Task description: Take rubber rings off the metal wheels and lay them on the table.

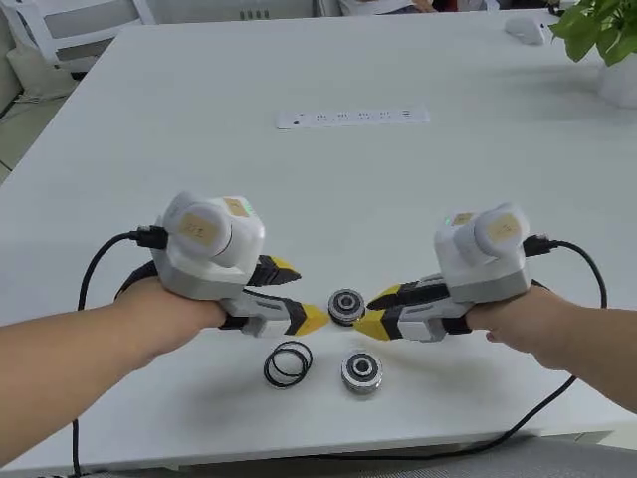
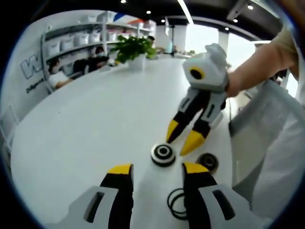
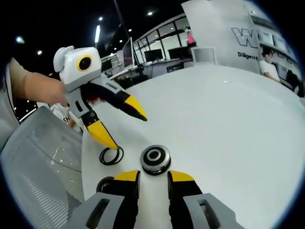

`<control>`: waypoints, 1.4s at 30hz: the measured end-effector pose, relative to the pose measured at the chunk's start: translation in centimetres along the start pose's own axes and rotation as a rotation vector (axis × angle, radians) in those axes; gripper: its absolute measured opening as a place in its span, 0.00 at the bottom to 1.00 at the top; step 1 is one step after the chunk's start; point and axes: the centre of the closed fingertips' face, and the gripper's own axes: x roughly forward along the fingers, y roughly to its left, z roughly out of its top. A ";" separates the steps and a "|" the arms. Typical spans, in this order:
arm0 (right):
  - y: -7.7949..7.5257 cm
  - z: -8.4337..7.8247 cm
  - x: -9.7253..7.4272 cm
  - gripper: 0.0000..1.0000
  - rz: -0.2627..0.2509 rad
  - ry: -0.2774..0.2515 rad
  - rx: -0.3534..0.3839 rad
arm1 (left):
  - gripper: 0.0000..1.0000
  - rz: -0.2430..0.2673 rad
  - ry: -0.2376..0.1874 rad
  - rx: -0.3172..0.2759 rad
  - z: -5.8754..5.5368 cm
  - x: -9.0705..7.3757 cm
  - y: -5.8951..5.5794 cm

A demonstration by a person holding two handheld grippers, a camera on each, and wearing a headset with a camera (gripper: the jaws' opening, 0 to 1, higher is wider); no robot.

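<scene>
While black rings [image 1: 289,362] lie loose, one wheel [image 1: 345,306] seems dark-rimmed.

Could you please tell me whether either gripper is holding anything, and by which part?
Nothing is held. The left gripper and the right gripper are both open, pointing at the metal wheel that lies between them, not closed on it.

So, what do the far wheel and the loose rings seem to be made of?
Far wheel: apparently metal. It has grey, shiny faces, and a dark band on it may be a rubber ring.
Rings: probably rubber. They are thin, matt black loops lying flat on the table.
</scene>
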 end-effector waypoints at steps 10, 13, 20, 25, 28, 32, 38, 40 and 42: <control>-0.3 0.0 0.1 0.17 -0.011 -0.008 -0.003 | 0.36 -0.015 0.005 0.004 0.3 1.4 -0.6; -0.3 -0.1 0.1 0.17 -0.012 -0.008 -0.005 | 0.35 -0.020 0.007 0.006 0.3 1.7 -0.7; -0.3 -0.2 0.2 0.13 -0.016 -0.012 -0.004 | 0.30 -0.026 0.010 0.005 0.5 2.5 -0.8; -0.5 -0.2 0.2 0.12 -0.024 -0.014 -0.008 | 0.28 -0.033 0.017 0.010 0.4 3.0 -1.1; -0.5 -0.2 0.2 0.11 -0.025 -0.016 -0.010 | 0.26 -0.035 0.020 0.009 0.4 3.2 -1.1; -0.5 -0.2 0.2 0.11 -0.027 -0.016 -0.013 | 0.25 -0.037 0.022 0.012 0.4 3.4 -1.1; -0.5 -0.2 0.2 0.10 -0.030 -0.016 -0.015 | 0.21 -0.039 0.020 0.028 0.5 3.7 -1.2; -0.6 -0.2 0.3 0.10 -0.032 -0.015 -0.017 | 0.20 -0.040 0.020 0.030 0.5 3.8 -1.2; -0.6 -0.2 0.3 0.09 -0.036 -0.015 -0.018 | 0.20 -0.035 0.021 0.041 0.6 3.9 -1.3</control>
